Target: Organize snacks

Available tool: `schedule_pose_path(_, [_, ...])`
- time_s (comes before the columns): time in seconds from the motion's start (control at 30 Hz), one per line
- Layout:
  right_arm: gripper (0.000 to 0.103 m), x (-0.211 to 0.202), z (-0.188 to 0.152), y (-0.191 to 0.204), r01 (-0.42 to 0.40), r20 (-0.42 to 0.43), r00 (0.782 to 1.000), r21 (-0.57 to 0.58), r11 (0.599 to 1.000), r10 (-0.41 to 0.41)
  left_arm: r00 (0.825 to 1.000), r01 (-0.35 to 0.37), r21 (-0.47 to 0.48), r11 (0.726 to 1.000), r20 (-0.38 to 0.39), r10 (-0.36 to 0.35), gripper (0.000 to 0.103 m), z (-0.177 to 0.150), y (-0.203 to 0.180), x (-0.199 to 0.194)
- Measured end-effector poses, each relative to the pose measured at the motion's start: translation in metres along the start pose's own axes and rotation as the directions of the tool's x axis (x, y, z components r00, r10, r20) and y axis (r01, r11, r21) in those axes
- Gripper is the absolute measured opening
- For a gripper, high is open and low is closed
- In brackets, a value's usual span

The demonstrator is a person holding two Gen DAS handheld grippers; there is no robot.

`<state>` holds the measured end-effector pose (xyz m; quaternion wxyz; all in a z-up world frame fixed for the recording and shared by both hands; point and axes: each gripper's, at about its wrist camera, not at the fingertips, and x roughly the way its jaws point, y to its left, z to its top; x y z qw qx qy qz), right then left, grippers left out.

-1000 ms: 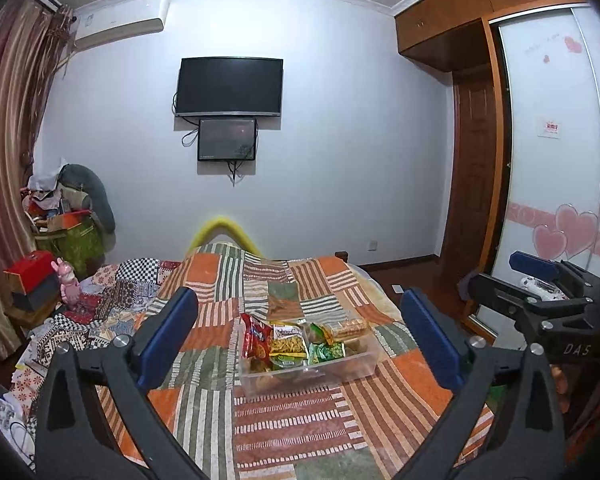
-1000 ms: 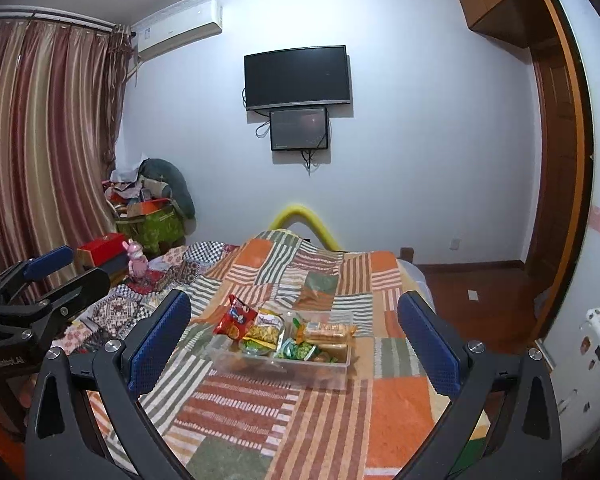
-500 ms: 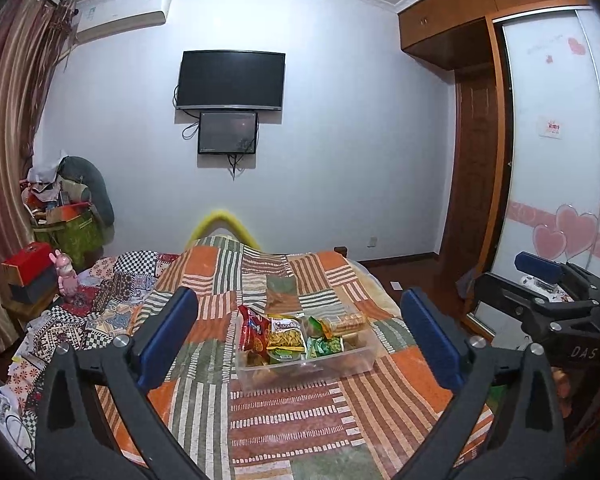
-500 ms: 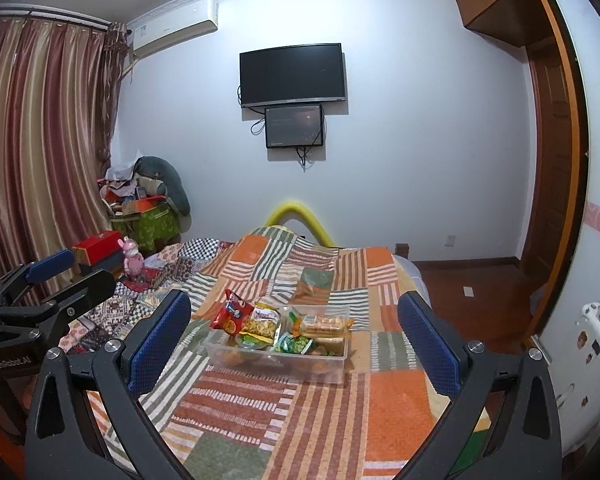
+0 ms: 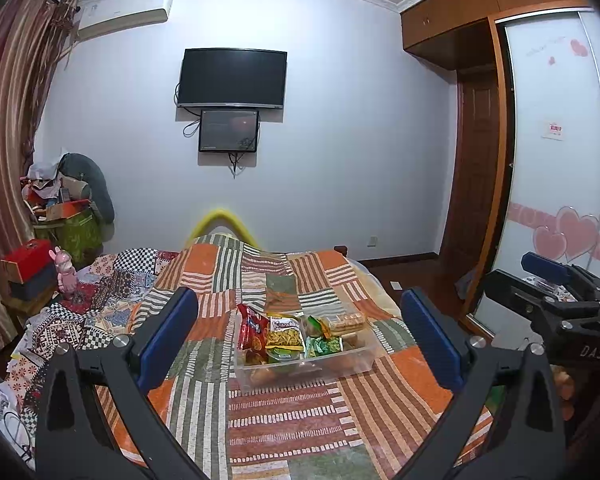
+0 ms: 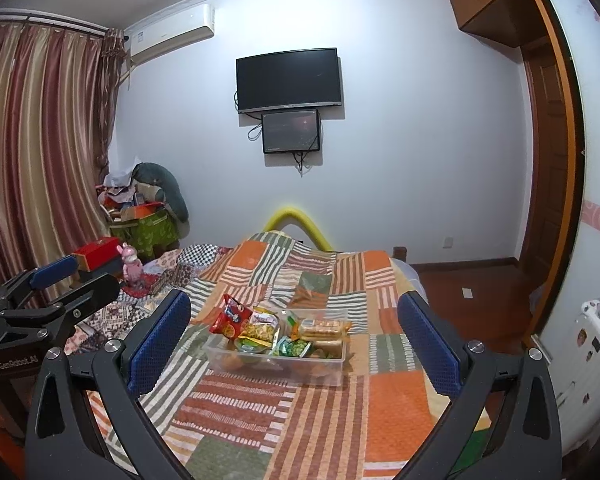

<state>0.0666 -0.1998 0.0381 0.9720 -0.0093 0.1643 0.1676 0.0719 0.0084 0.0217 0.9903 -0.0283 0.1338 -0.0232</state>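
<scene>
A clear plastic bin point(image 5: 342, 362) sits on the patchwork bedspread point(image 5: 292, 420), about mid-bed, and the snacks are packed inside it — a red chip bag point(image 5: 252, 326) standing tallest at the bin's left end, a yellow-and-white packet point(image 5: 285, 332) just beside it, green packets point(image 5: 324, 346) toward the middle, and a sleeve of biscuits point(image 5: 345, 321) lying along the far right side. Orange items show through the bin's front wall, too blurred to name. In the right wrist view the same bin point(image 6: 320, 368) lies well ahead of the right gripper point(image 6: 294, 330), whose blue-padded fingers point(image 6: 160, 336) are spread wide with nothing between them. The left gripper point(image 5: 298, 334) is likewise spread wide and empty, framing the bin from a distance; neither touches it. Each gripper appears at the edge of the other's view. Further out, a checked blanket point(image 5: 112, 288) is bunched along the bed's left side, a pink toy figure point(image 5: 65, 274) stands by a red box point(image 5: 28, 254), a yellow curved tube point(image 5: 224, 222) rises at the foot of the bed, and a dark television point(image 5: 233, 78) hangs on the far wall — a smaller screen point(image 5: 229, 131) mounted just under it.
</scene>
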Motion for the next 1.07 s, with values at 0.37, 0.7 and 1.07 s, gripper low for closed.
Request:
schedule_pose_path(0.37, [0.103, 0.0005, 0.0006, -0.0004, 0.004, 0.005, 1.0, 0.001, 1.0, -0.004, 1.0, 0.024, 0.017, 1.0, -0.004, -0.024, 0.103, -0.0013, -0.0023, -0.0014])
schedule_pose_path(0.7, [0.103, -0.0019, 0.0013, 0.0008, 0.006, 0.012, 1.0, -0.001, 1.0, -0.006, 0.999, 0.042, 0.03, 0.999, -0.008, -0.041, 0.103, -0.0038, -0.0069, -0.0028])
schedule_pose_path(1.07, [0.103, -0.0026, 0.0009, 0.0015, 0.014, 0.013, 1.0, -0.003, 1.0, -0.014, 0.999, 0.044, 0.016, 0.999, -0.012, -0.043, 0.103, -0.0044, -0.0058, -0.0032])
